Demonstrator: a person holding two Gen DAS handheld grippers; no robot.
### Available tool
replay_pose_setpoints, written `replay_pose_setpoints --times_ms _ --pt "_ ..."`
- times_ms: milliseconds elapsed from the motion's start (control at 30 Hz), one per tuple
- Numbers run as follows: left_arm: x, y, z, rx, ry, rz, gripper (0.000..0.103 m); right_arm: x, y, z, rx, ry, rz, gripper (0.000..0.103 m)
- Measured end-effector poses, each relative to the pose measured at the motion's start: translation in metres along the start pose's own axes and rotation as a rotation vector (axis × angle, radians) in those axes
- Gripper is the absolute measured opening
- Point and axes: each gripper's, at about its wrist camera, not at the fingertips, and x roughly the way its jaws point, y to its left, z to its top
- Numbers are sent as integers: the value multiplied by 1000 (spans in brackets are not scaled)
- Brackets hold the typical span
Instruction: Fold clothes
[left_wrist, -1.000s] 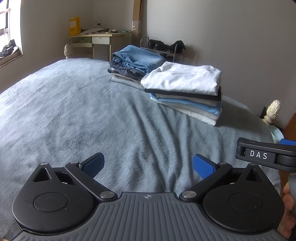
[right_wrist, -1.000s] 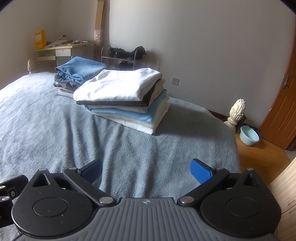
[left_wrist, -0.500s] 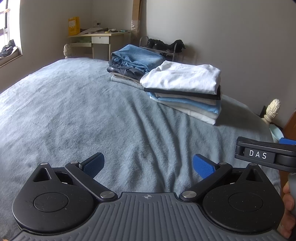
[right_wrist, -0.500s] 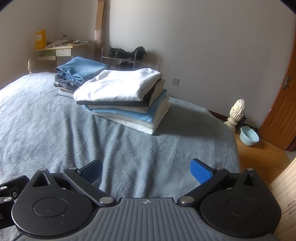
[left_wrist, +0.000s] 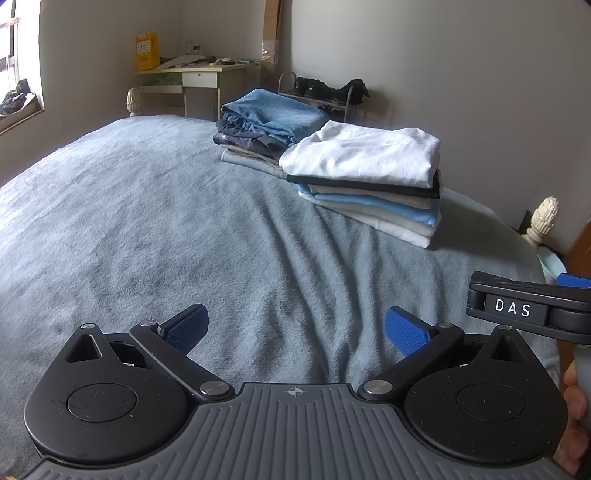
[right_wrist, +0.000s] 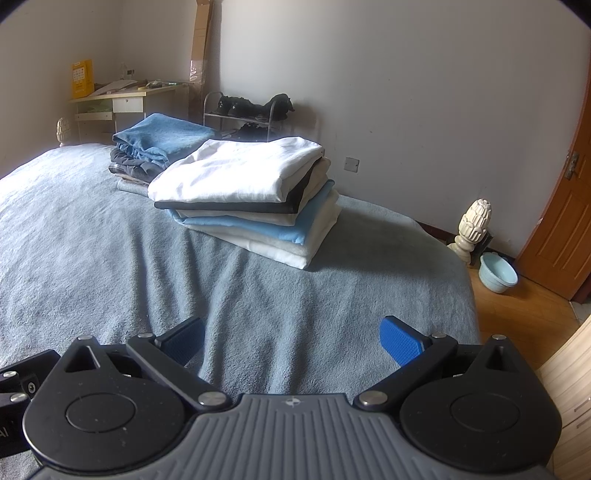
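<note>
Grippers spread wide above a grey-blue bed (left_wrist: 155, 221), gripping nothing.

Left gripper (left_wrist: 293, 328), at the bottom of its own view, has its blue pads (left_wrist: 186, 328) far apart over bare blanket. Upper centre of that frame holds a dark pile (left_wrist: 269, 122) of folded clothes topped with blue cloth, and just right of it, touching, a light pile (left_wrist: 369, 184) topped with a white shirt (left_wrist: 365, 157). At the lower right edge sits part of the other tool, marked DAS, with a hand (left_wrist: 576, 413) under it. Right gripper (right_wrist: 291, 339) likewise has its pads (right_wrist: 400, 341) well apart over the blanket; both piles lie left of centre in its frame, a bedpost (right_wrist: 472, 229), a pale bowl (right_wrist: 496, 273) and a brown door (right_wrist: 565, 206) to the right.
</note>
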Motion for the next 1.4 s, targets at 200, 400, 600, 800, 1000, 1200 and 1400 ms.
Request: replay_pose_setpoints --times_ms 200,400,600,800,1000,1200,1400 --pt "-3 0 -1 1 -11 1 103 -1 1 -1 -3 0 -3 103" --pt "-2 0 0 0 -3 10 103 -1 3 -1 -9 4 -5 103" --pt "-1 1 0 -2 0 15 103 0 4 -1 -20 4 -1 103" --pt "-1 0 0 -2 1 16 103 -1 6 -1 -28 -2 1 103" --pt "-1 1 0 -3 4 15 103 -2 5 -1 -21 -1 -3 103" --pt "-2 1 -1 -4 7 16 103 -2 5 -2 -23 0 -1 103" --pt "-2 1 -1 -5 12 15 103 -2 5 -1 -23 -2 -1 103"
